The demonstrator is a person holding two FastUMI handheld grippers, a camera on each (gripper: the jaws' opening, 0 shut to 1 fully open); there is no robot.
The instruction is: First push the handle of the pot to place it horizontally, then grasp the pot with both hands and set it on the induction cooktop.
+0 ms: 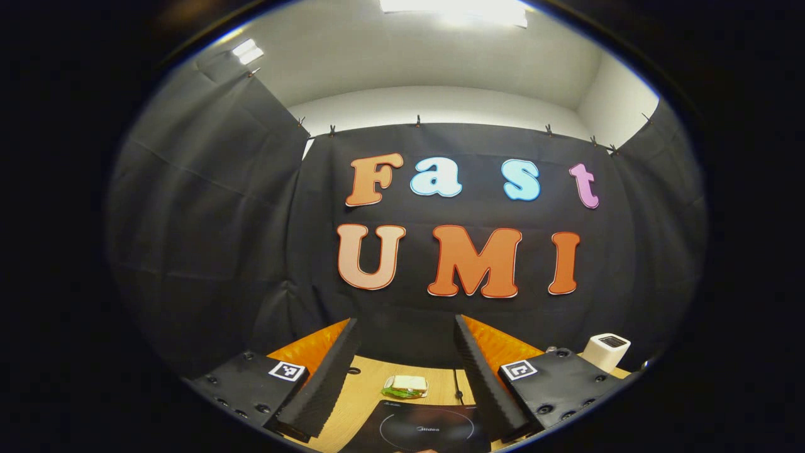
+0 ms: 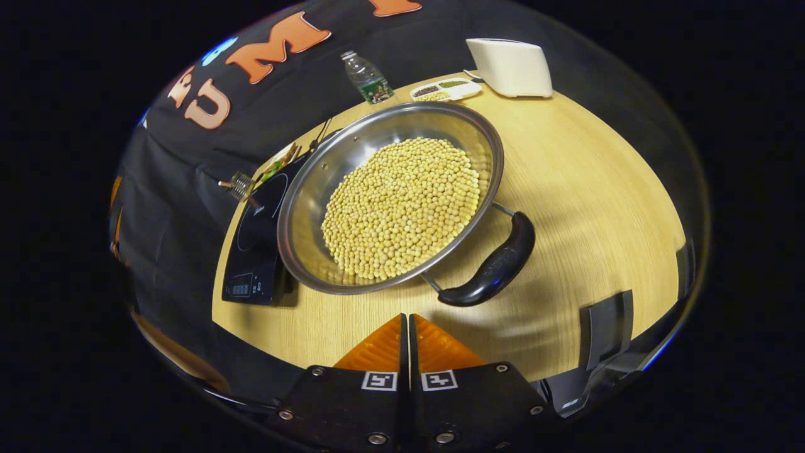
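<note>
The pot [image 2: 390, 201], bean-laden, rigid and likely heavy, offers its near handle [image 2: 494, 264]; right gripper [image 2: 409, 327] closed empty, left gripper [image 1: 405, 377] apart.

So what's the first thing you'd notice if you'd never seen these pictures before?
Probably the big shiny pot full of small yellow beans, sitting on the wooden table with its black handle toward the right gripper, whose fingers are closed together. Next, the black induction cooktop beside the pot, which the open left gripper frames too.
</note>
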